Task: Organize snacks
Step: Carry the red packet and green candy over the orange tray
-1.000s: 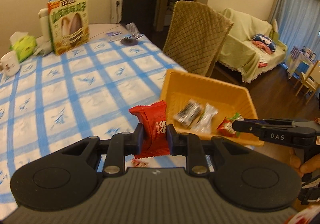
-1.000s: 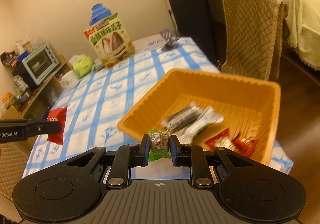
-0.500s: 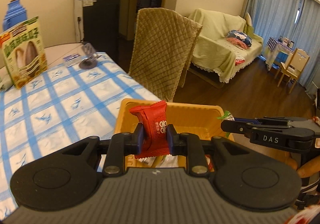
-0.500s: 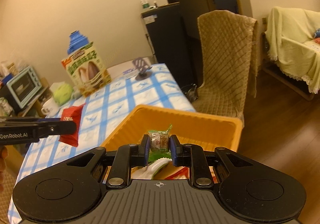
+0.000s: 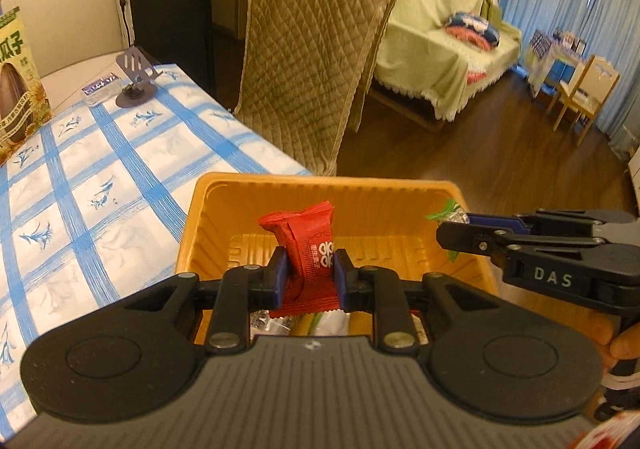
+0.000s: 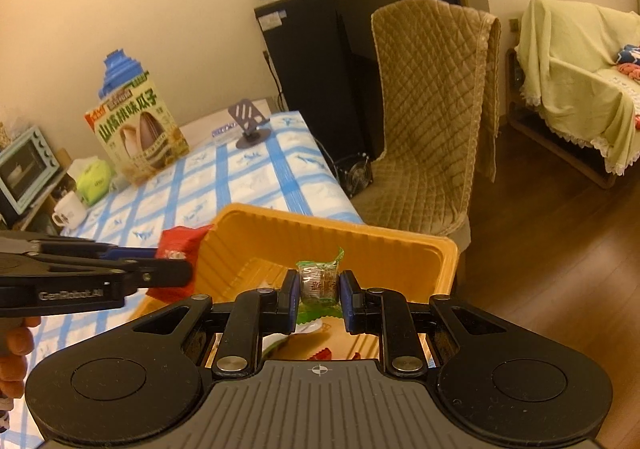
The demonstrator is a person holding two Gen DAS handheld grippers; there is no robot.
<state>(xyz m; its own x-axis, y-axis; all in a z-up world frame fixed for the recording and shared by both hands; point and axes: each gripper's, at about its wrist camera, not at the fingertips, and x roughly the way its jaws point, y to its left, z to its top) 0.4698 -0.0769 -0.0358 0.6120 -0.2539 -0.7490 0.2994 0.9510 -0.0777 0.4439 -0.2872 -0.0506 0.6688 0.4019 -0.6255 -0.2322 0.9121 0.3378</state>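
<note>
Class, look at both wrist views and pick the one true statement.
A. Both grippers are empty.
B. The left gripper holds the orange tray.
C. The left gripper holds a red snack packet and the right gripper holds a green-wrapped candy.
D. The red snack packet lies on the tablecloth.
C: the left gripper has its jaws clamped on the red snack packet, and the right gripper grips the green-wrapped candy, both above the orange tray.
</note>
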